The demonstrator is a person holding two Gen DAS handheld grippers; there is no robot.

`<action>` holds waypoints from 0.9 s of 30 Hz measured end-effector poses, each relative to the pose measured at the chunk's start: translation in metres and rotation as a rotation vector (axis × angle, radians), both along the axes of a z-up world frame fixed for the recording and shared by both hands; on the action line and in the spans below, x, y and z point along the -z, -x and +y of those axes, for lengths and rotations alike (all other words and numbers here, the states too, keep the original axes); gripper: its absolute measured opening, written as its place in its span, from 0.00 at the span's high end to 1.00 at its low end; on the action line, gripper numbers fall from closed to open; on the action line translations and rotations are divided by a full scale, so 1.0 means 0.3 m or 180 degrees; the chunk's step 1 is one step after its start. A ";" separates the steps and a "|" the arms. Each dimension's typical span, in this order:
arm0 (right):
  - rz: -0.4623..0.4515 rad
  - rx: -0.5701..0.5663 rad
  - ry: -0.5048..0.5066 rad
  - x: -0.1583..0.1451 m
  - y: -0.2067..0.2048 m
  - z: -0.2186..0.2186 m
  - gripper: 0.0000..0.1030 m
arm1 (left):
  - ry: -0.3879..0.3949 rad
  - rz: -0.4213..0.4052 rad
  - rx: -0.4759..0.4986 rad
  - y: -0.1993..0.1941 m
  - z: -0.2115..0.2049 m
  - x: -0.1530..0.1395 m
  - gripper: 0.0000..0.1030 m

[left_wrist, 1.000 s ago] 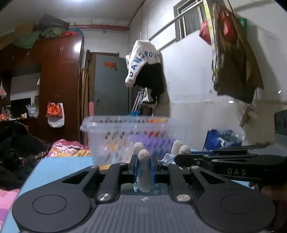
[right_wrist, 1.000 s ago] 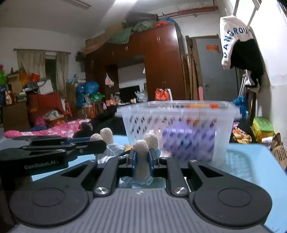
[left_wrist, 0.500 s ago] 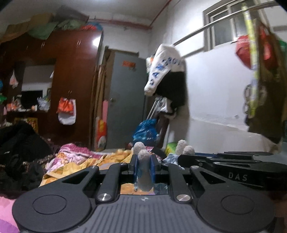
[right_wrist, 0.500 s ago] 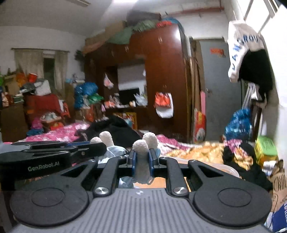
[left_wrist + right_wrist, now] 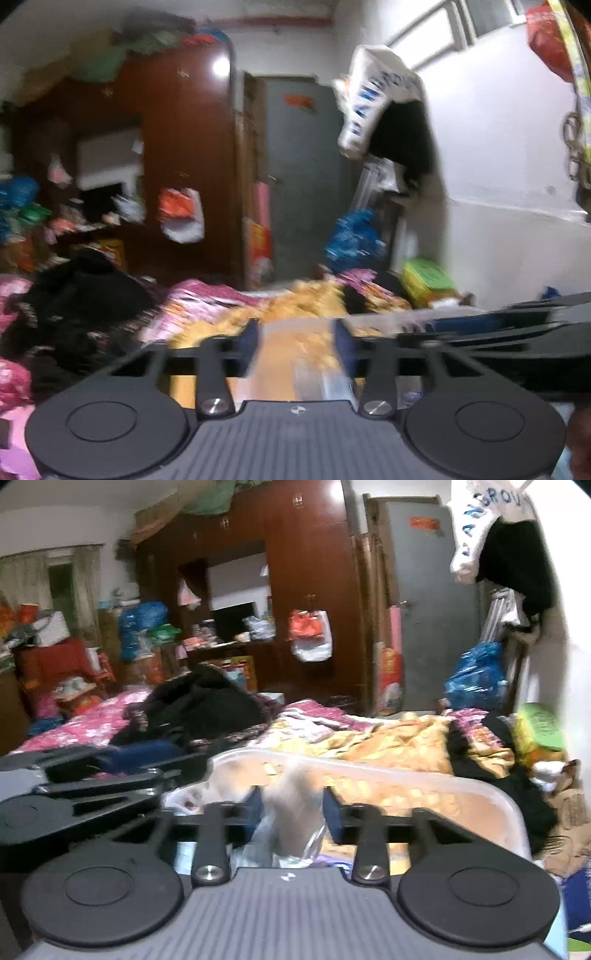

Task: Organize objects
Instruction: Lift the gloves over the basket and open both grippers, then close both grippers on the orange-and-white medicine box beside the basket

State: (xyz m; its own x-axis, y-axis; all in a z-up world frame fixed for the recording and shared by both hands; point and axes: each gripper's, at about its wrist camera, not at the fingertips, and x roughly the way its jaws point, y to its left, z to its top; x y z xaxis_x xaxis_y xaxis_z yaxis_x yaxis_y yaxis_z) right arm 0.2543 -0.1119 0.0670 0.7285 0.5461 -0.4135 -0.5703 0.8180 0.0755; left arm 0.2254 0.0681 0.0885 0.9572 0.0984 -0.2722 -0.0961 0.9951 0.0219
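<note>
Both grippers hover over a clear plastic basket (image 5: 491, 794); its rim also shows in the left wrist view (image 5: 391, 316). My left gripper (image 5: 297, 341) is open with nothing between its jaws. My right gripper (image 5: 291, 808) is open; a blurred pale fluffy toy in a clear bag (image 5: 291, 812) sits between its jaws, dropping toward the basket. The left gripper's body (image 5: 85, 790) shows at the left of the right wrist view. The right gripper's body (image 5: 509, 332) shows at the right of the left wrist view.
Behind the basket lies a bed with orange and pink bedding (image 5: 388, 738) and a black clothes pile (image 5: 199, 705). A brown wardrobe (image 5: 306, 590), grey door (image 5: 424, 609) and white wall (image 5: 498, 184) stand beyond. A green box (image 5: 539, 727) sits at right.
Both grippers rose above the basket and opened. The fluffy toy bundle they held together has been let go and is falling out of the jaws.
</note>
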 end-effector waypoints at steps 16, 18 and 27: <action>0.0094 -0.0432 0.0026 0.321 0.425 -0.255 0.00 | 0.0204 0.0272 0.1083 0.428 0.132 0.301 0.16; 0.0132 -0.0506 0.0110 0.332 0.404 -0.234 0.00 | 0.0214 0.0298 0.1165 0.420 0.139 0.307 0.16; 0.0280 -0.0670 0.0355 0.378 0.364 -0.161 0.13 | 0.0096 0.0705 0.1505 0.354 0.123 0.373 0.20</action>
